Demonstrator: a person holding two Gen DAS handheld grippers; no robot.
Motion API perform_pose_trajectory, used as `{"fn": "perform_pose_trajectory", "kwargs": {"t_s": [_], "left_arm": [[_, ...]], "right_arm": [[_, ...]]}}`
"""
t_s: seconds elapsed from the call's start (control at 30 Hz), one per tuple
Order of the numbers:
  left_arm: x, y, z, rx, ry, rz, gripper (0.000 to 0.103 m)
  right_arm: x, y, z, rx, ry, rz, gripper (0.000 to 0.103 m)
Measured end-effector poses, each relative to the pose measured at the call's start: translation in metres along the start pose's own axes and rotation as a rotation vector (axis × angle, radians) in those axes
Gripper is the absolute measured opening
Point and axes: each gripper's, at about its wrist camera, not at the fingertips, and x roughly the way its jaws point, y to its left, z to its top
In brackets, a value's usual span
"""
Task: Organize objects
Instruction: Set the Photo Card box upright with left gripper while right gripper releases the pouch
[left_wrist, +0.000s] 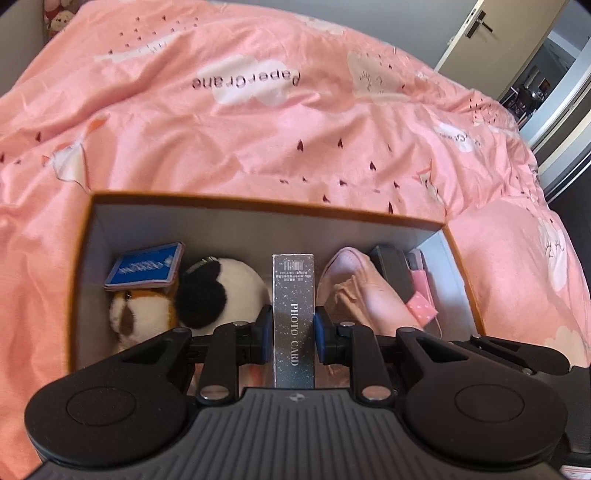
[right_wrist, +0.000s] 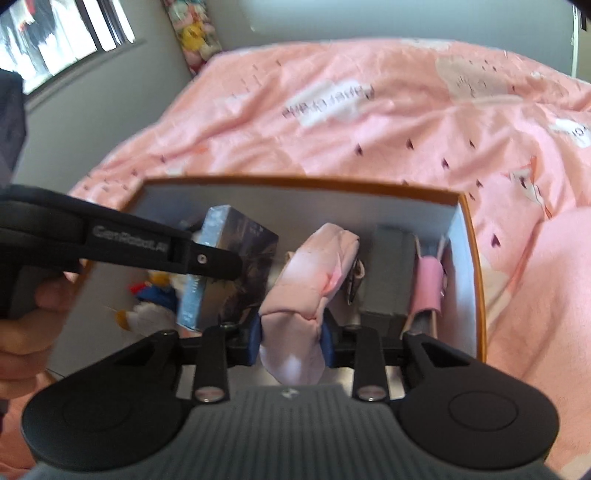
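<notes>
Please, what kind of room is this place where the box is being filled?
Most likely a bedroom in a home: the box sits on a bed with a pink printed duvet, a door stands open, and soft toys are piled near a window.

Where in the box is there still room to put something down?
The box is crowded: plush toys left, pink cloth and a dark case right. Bare floor shows only along the far wall, behind the photo card box and at the far left corner.
</notes>
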Motion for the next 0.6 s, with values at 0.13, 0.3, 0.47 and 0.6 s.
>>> {"fn": "perform_pose_trajectory", "kwargs": {"t_s": [0.13,0.3,0.47,0.6], "left_arm": [[-0.023,0.003,0.003,-0.006,-0.048,-0.016,0.025],[-0.024,-0.001,0.006,0.006,-0.051,0.004,0.025],[-0.010,-0.005,0.002,0.015,-0.025,0.000,0.025],[-0.001,-0.007,0.000,0.022,-0.010,0.002,0.025]], "right_arm": [[-0.021,0.009,0.005,-0.015,-0.087,0.082,0.032],[-0.001,0.003,0.005,-0.002,-0.042,0.039,0.032],[0.013,-0.003,-0.008,-0.051,-0.021,-0.036,0.032],[0.020,0.005,-0.018,-0.152,-0.013,-0.116,0.032]]}}
